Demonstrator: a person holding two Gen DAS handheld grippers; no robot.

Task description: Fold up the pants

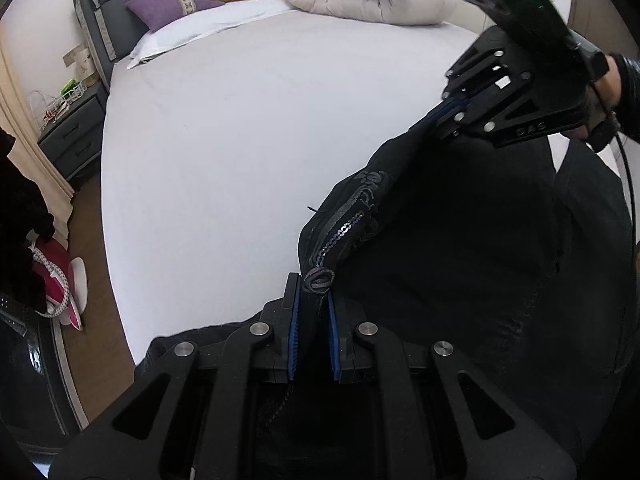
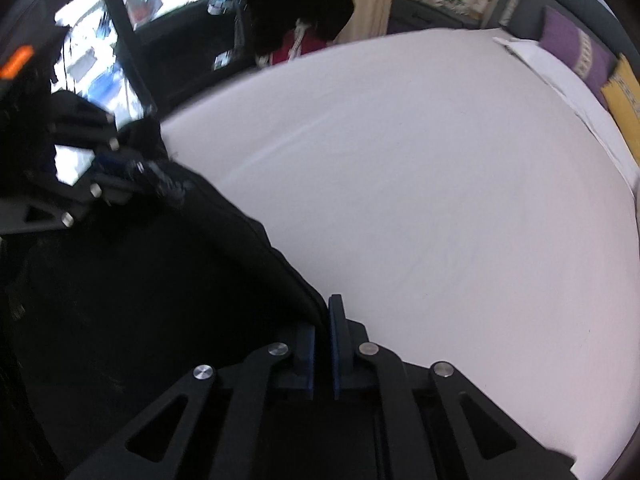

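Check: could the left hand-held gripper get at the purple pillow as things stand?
Probably not: the left hand-held gripper is shut on the black pants, and the purple pillow lies far across the bed.

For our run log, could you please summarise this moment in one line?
left claw: shut on pants | right claw: shut on pants | bed: bare ahead

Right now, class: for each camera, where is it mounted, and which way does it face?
Left wrist: on the left claw, facing the headboard; the right claw and a hand show.
Right wrist: on the right claw, facing across the bed; the left claw shows.
Shared: bed, black pants, purple pillow.
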